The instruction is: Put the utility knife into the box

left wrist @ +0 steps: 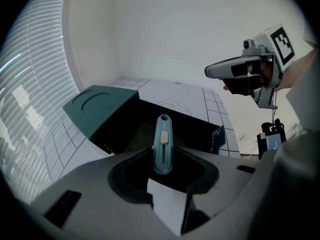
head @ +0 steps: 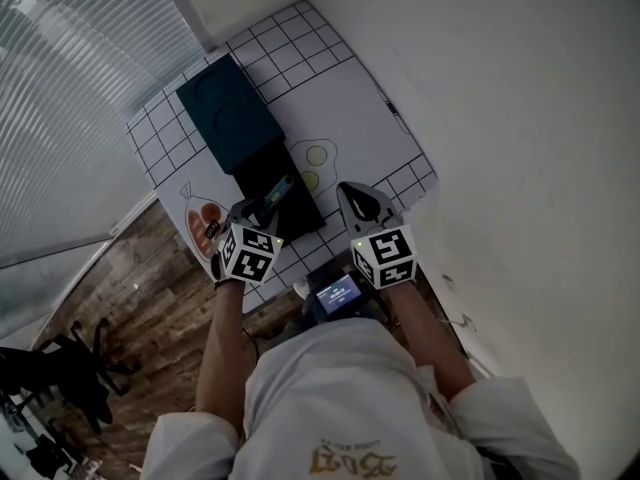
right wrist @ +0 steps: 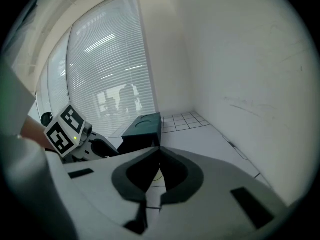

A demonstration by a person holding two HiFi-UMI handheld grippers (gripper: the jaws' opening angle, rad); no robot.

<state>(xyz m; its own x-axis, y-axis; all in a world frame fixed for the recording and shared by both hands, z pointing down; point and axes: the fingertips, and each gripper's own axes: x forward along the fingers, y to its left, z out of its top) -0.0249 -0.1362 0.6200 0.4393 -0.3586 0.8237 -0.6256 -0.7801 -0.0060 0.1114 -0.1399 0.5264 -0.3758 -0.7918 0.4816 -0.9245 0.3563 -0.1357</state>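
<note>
A light blue utility knife (left wrist: 163, 134) sticks out forward from my left gripper (left wrist: 163, 159), whose jaws are shut on its rear end. In the head view the knife (head: 279, 189) hangs over the open black box (head: 258, 170), with my left gripper (head: 262, 208) at the box's near-left edge. From the left gripper view the box's dark inside (left wrist: 195, 129) lies just beyond the knife tip. The teal lid (head: 228, 113) stands open at the far end. To the right of the box my right gripper (head: 357, 200) is shut, its tips (right wrist: 159, 151) meeting with nothing between them.
Box and lid rest on a white grid-patterned mat (head: 345, 98) with food drawings, in a corner between a white wall and window blinds. A small device with a lit screen (head: 338, 293) sits at the table's near edge. Wooden floor shows at the left.
</note>
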